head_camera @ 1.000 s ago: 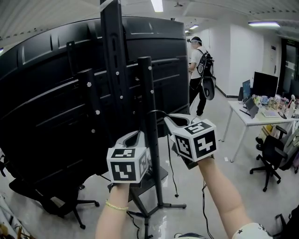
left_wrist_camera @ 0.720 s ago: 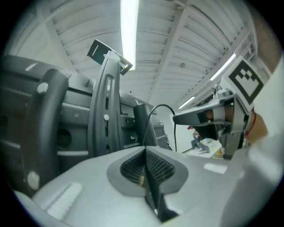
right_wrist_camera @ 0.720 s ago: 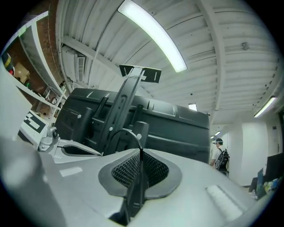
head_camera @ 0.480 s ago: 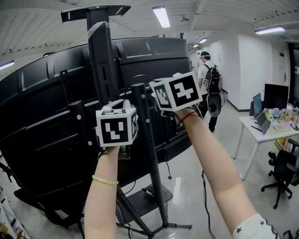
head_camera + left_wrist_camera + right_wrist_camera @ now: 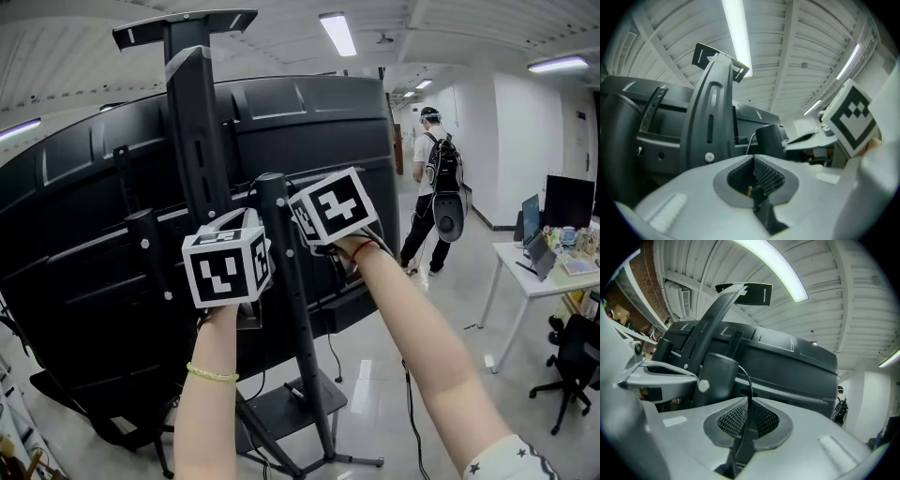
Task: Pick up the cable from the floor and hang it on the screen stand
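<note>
The thin black cable (image 5: 746, 380) arcs over the top of a black stand post (image 5: 715, 380) and runs down between my right gripper's (image 5: 749, 404) jaws, which are shut on it. In the head view both grippers are raised at the post (image 5: 281, 281): the right gripper (image 5: 300, 202) just right of its top, the left gripper (image 5: 234, 220) just left of it. My left gripper (image 5: 753, 161) is shut on a dark piece of cable (image 5: 758, 197). A slack length of cable (image 5: 328, 339) hangs below the screen (image 5: 309, 131). The tall centre column (image 5: 197, 122) stands behind.
The stand's flat base (image 5: 300, 412) and feet rest on the glossy floor below my arms. A person with a backpack (image 5: 436, 178) walks down the corridor at right. A white desk (image 5: 539, 281) and an office chair (image 5: 577, 375) stand at far right.
Both grippers have risen with the cable from low beside the stand to the top of the post. The cable now lies over the post top. The person behind has moved further off.
</note>
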`<state>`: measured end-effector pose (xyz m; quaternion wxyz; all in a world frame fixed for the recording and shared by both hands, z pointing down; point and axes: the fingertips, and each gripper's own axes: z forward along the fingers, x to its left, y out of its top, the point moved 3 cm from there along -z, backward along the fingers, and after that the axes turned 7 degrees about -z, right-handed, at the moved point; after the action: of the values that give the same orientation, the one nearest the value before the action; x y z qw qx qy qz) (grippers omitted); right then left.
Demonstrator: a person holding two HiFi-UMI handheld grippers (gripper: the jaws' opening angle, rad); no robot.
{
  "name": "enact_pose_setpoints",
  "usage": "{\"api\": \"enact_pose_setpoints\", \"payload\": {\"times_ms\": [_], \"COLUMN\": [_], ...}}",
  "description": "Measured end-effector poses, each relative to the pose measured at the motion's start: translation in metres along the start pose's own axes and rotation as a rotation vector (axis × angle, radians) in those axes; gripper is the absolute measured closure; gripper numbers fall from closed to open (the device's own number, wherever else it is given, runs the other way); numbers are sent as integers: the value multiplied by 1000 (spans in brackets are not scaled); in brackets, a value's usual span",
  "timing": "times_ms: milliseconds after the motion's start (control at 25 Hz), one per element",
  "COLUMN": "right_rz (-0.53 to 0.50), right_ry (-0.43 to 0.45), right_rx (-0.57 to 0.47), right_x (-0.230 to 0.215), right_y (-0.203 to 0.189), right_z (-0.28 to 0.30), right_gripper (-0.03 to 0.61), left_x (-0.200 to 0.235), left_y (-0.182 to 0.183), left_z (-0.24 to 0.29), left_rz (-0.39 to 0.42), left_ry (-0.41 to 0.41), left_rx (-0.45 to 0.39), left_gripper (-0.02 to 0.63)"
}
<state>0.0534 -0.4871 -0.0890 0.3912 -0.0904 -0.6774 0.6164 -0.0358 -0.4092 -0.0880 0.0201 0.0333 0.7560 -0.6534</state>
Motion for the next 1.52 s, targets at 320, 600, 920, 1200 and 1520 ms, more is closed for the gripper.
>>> {"api": "enact_pose_setpoints", "payload": {"times_ms": [320,600,920,1200,1520], "right_rz": [-9,137,317,337,341], "right_ry": [3,26,65,62,65], "right_rx": [-115,-173,-61,-15,-23], "right_x": [50,113,182,189,188], "right_y": [-77,-183,-301,-325,-326], "right_z": [-37,-91,-128,-143,-155], "right_gripper": [528,578,578,580,580], "left_x": [-17,-34,-58,-63,-72], "left_y": [-83,-202,-301,-326,-323], "left_z": [-41,-107,-167,-181,-187], "left_rz": [-113,-177,-197,-248,-245], "left_ry": [-25,11,21,29,27], "left_rx": [21,63,91,143,141], "left_gripper": [606,606,607,607,607]}}
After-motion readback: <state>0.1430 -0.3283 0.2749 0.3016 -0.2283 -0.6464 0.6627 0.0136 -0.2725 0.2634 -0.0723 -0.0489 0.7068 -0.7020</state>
